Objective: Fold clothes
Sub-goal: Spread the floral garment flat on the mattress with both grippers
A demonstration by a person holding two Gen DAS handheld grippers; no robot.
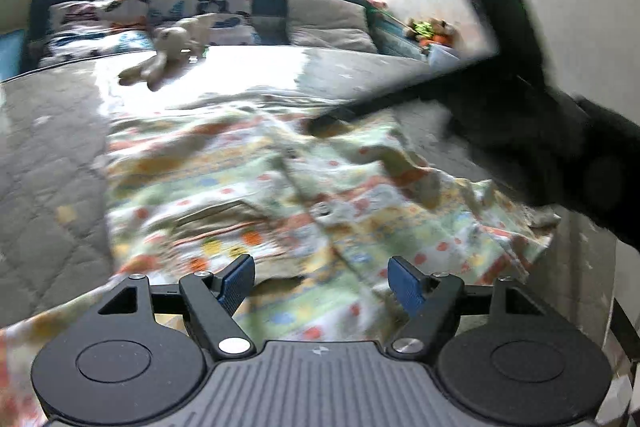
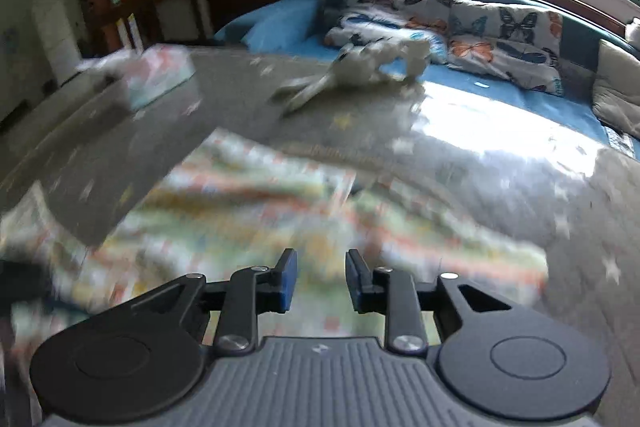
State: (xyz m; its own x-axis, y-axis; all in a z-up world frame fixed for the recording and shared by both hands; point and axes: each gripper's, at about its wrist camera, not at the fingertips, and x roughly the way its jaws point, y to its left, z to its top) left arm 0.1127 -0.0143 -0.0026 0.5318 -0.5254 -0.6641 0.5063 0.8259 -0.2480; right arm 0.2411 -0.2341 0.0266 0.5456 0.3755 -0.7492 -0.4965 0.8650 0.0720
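Nearest the lens, low in the left wrist view: left gripper (image 1: 321,281), blue pads spread wide, nothing between them, hovering over the patterned garment (image 1: 280,195). Spread across the frame's middle on the grey quilted bedspread (image 1: 48,155), rumpled, right edge bunched, not yet folded by the look of it. Upper right, blurred and dark: right gripper (image 1: 520,87), slanting down toward the cloth's far edge, probably reaching for a corner. Low centre of the right wrist view: the same claw, pads parted by a narrow gap, empty, garment blurred beneath. Likely both held clear above the fabric to choose fresh hold points. Stuffed toy (image 2: 360,67) upper centre, near the butterfly pillows (image 2: 480,23), well away from the work.
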